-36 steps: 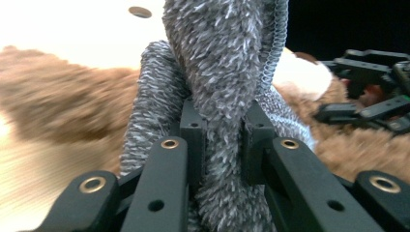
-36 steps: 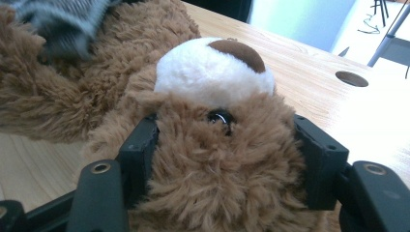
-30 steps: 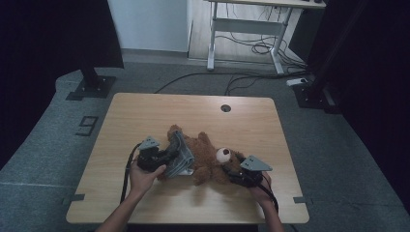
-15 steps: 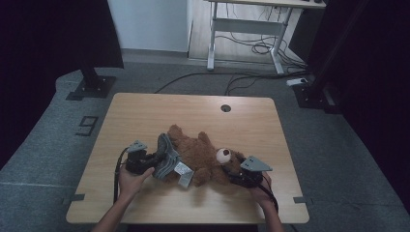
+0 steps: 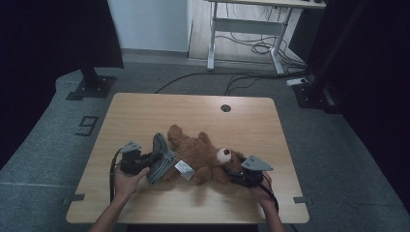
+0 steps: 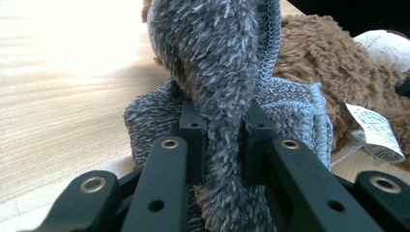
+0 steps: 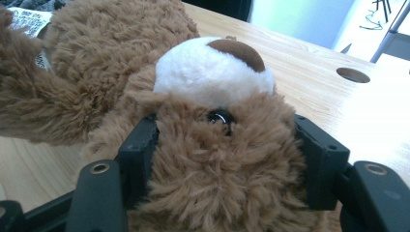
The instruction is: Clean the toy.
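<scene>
Teddy bear [image 5: 203, 157] lies on its back near the front of a wooden table [image 5: 145, 113], head toward the person's right, while two hand-held grippers work at either end. At the bear's head, the right gripper [image 5: 241, 175] has its jaws pressed into the brown fur on both sides, below the white muzzle [image 7: 212, 67], apparently pinning the toy so it cannot slide. Across the table, the left gripper [image 5: 145, 162] is clamped on a fold of a grey knitted garment [image 6: 217, 87] bunched at the bear's lower body, lifted clear of the wood, seemingly to draw it along the body; whether on or off cannot be judged. A white label [image 6: 374, 133] hangs beside the knit.
</scene>
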### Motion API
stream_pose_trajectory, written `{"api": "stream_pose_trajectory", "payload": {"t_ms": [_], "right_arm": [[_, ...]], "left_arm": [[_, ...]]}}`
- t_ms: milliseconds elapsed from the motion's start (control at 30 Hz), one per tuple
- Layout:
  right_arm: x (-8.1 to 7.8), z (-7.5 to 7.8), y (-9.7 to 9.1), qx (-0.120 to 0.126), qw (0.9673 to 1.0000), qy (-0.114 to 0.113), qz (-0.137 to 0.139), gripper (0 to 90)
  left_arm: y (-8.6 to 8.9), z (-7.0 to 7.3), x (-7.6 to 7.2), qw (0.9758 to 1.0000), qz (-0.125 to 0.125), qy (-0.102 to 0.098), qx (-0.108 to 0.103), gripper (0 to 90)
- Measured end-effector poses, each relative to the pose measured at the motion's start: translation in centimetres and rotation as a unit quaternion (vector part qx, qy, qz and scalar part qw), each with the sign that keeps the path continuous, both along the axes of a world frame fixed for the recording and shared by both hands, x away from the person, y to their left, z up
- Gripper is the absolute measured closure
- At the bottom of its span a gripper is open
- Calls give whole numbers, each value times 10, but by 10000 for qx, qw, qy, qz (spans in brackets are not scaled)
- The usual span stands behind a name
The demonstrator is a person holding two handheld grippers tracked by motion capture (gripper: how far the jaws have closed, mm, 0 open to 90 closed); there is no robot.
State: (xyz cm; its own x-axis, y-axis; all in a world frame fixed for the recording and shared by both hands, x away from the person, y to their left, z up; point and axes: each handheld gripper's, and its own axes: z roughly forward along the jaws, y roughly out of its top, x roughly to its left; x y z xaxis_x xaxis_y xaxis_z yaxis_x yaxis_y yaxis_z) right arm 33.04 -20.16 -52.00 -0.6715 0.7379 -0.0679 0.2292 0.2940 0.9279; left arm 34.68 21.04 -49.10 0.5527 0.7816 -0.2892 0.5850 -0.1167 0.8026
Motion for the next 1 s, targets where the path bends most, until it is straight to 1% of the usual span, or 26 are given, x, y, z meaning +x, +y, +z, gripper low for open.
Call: {"api": "stream_pose_trajectory", "payload": {"t_ms": [67, 200, 267, 300, 367, 467, 500, 567, 700, 767, 867, 1000], "right_arm": [[0, 0, 0, 28, 10000, 5, -2, 357], [0, 0, 0, 39, 10000, -1, 5, 357], [1, -1, -1, 65, 10000, 16, 7, 356], [1, -1, -1, 75, 10000, 19, 8, 356], [2, -1, -1, 77, 10000, 15, 18, 356], [1, -1, -1, 74, 10000, 10, 22, 356], [1, -1, -1, 76, 10000, 10, 21, 356], [1, -1, -1, 79, 10000, 10, 24, 356], [2, -1, -2, 93, 10000, 20, 31, 356], [2, -1, -2, 100, 9999, 16, 33, 355], [2, -2, -2, 124, 9999, 10, 31, 354], [2, -2, -2, 126, 9999, 15, 28, 353]], "left_arm": [[2, 4, 0, 10000, 3, -20, -38, 754], [12, 12, -3, 9999, 85, -96, -61, 753], [16, 15, -5, 9999, 114, -125, -12, 752], [20, 17, -8, 9997, 149, -168, 35, 751], [26, 20, -11, 9995, 200, -223, 61, 751], [34, 22, -15, 9995, 196, -200, 116, 748], [37, 22, -18, 9995, 208, -195, 167, 747], [42, 21, -21, 9993, 239, -203, 218, 746], [56, 17, -31, 9990, 338, -161, 248, 741], [62, 14, -35, 9987, 398, -118, 304, 736], [74, 6, -40, 9983, 468, 6, 347, 729], [84, -3, -46, 9975, 570, 109, 402, 726]]}}
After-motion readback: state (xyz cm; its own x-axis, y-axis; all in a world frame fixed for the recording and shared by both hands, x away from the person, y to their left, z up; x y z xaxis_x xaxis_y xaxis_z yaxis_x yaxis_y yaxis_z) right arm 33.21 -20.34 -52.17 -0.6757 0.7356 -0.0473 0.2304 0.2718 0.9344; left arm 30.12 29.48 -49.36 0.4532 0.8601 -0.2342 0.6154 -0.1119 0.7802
